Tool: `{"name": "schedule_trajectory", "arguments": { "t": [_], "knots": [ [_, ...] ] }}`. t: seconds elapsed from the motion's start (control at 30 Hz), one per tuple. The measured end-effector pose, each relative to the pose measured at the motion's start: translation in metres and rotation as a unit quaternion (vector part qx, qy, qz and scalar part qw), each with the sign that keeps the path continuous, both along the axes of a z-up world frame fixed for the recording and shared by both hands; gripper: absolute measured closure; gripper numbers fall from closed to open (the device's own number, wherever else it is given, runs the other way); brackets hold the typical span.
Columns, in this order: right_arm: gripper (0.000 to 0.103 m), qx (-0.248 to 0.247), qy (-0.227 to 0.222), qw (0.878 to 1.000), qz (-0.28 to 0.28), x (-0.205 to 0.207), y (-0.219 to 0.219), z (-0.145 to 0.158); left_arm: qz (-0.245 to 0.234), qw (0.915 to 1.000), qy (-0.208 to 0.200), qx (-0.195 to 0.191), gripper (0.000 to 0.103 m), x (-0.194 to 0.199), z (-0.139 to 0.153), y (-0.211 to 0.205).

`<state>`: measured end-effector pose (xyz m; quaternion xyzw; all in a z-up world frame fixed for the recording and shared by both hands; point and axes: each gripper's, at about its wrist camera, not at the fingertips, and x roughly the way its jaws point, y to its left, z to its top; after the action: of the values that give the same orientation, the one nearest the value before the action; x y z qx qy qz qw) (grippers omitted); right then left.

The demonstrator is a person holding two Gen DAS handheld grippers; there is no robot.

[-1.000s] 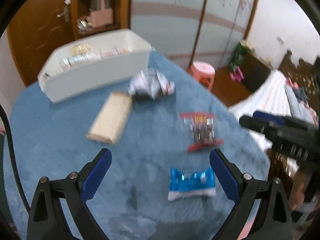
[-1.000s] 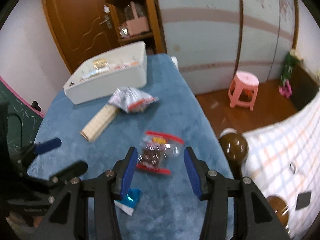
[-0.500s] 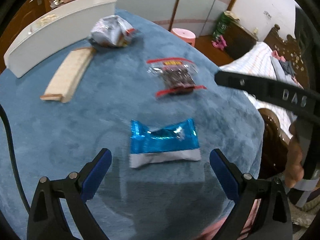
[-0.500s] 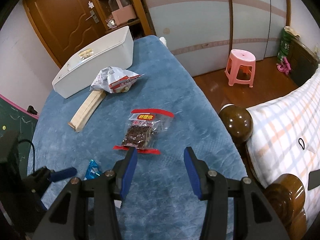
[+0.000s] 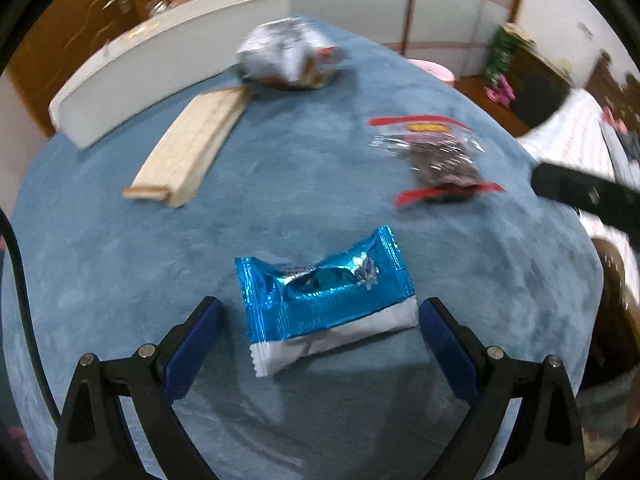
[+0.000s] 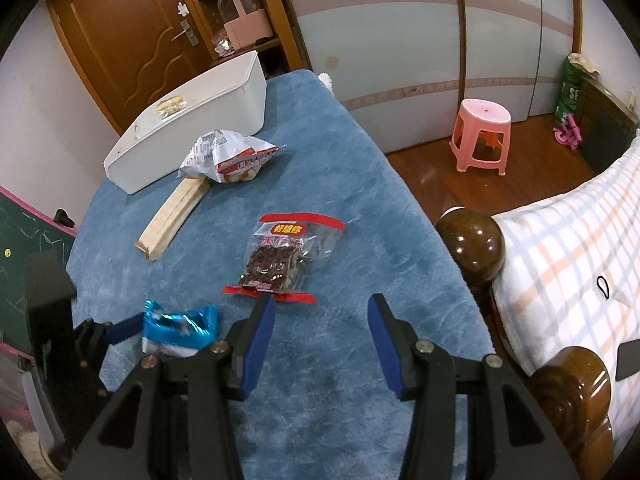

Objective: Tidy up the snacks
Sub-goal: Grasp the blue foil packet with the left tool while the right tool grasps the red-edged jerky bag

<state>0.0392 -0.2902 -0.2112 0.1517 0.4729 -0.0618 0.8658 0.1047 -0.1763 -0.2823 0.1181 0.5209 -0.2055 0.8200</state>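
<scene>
A blue foil snack packet [image 5: 326, 300] lies on the blue table cover, between the wide-open fingers of my left gripper [image 5: 320, 322], not gripped. It also shows in the right wrist view [image 6: 178, 330]. A clear red-edged bag of dark snacks [image 5: 438, 160] lies further right; in the right wrist view [image 6: 282, 258] it is just beyond my open, empty right gripper [image 6: 322, 316]. A beige wafer pack [image 5: 192, 150] and a silver crumpled bag [image 5: 288, 56] lie near the white bin [image 5: 160, 68].
The white bin [image 6: 192, 120] holds some snacks at the table's far end. The table edge runs along the right, with a pink stool [image 6: 480, 134], wooden bedposts [image 6: 470, 246] and a checked bed [image 6: 576, 248] beyond. A wooden door and shelf stand behind.
My left gripper has dropped and moved forward, so the blue packet now lies between its fingers. My right gripper has drawn closer to the red-edged bag.
</scene>
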Motion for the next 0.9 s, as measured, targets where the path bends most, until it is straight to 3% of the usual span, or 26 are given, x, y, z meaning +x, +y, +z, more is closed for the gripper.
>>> {"name": "schedule_trajectory", "arguments": {
  "t": [0.2, 0.57, 0.77, 0.9],
  "knots": [
    [0.054, 0.015, 0.011, 1.0, 0.015, 0.015, 0.006, -0.011, 0.015, 0.9998, 0.004, -0.016, 0.008, 0.01, 0.0, 0.009],
    [0.052, 0.094, 0.037, 0.995, 0.005, 0.051, 0.003, -0.04, 0.018, 0.9977, 0.007, -0.065, 0.018, 0.018, 0.005, 0.033],
    [0.026, 0.02, 0.041, 0.998, 0.04, 0.059, 0.034, -0.039, 0.019, 0.9969, 0.002, -0.076, 0.021, 0.023, 0.005, 0.041],
    [0.024, -0.057, 0.048, 0.995, 0.062, 0.062, 0.057, -0.043, 0.008, 0.998, -0.007, -0.062, 0.021, 0.018, 0.003, 0.035]
  ]
}}
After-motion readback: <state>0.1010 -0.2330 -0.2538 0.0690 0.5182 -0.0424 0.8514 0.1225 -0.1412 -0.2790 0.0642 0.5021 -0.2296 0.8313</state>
